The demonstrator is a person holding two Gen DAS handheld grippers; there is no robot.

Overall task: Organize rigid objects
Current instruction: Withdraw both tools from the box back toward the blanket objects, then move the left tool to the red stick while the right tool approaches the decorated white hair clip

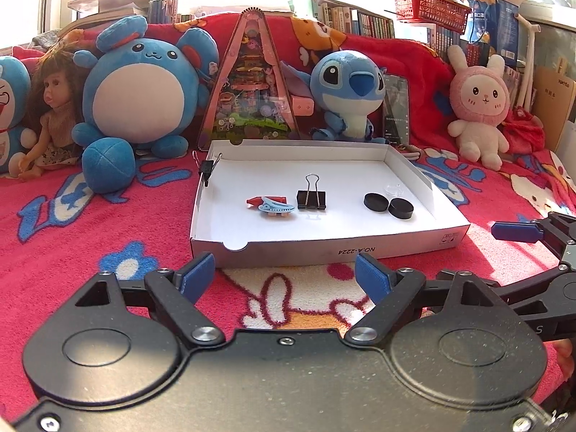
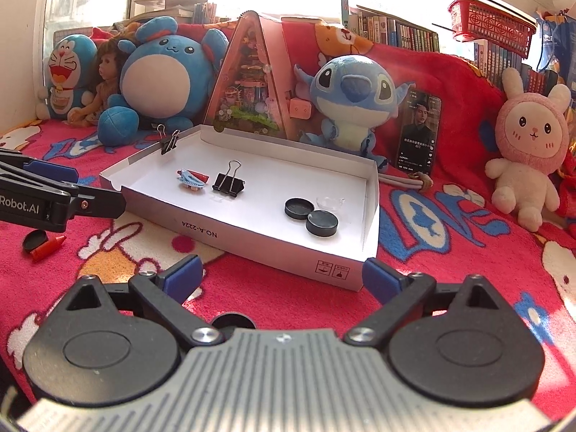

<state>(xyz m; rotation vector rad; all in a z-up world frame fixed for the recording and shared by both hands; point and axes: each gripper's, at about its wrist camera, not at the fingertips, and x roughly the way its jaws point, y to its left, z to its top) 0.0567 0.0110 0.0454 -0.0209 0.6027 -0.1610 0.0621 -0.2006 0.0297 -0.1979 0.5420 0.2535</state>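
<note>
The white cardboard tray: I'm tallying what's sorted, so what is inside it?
Inside the white cardboard tray: two black round caps, a clear plastic piece, a black binder clip, a blue hair clip partly covering something red.

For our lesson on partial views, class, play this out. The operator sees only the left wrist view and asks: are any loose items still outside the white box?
Observer: Yes. The right wrist view shows a red crayon and a black cap side by side on the blanket, left of the white box.
Operator: Where is my left gripper relative to them?
Observer: In that view the left gripper shows just above them and is not touching either.
Operator: Is the right gripper free?
Observer: The right gripper is open, with nothing between its pads.
</note>
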